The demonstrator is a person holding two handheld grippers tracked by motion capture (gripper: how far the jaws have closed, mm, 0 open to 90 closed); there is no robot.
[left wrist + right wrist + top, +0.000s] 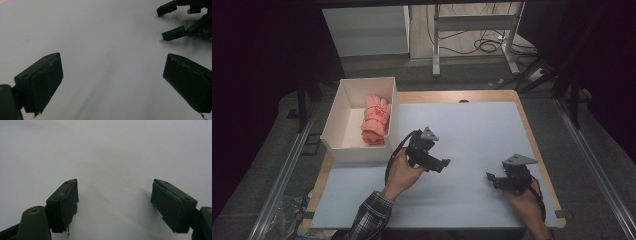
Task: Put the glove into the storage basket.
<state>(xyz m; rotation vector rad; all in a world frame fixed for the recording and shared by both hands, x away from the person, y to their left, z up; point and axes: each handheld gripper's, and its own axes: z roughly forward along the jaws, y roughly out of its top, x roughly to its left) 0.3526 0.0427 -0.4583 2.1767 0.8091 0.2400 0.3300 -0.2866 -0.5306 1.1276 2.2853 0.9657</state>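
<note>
Both tongs hang empty with jaws spread above the bare pale surface (472,125): the left tongs (443,164) mid-frame, the right tongs (490,178) lower right. The pink folded cloth (376,120) lies in the white box (343,107), upper left. Likely it is stowed, so draw both hands back level. No writing is readable.

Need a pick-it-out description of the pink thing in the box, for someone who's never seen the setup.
Start at the white-topped table and go to its far left corner, where an open white box stands. Inside, against the box's right wall, lies a pink bundle of rolled fabric with a red tie around it. It is the box's only content and the one coloured item on the table.
</note>
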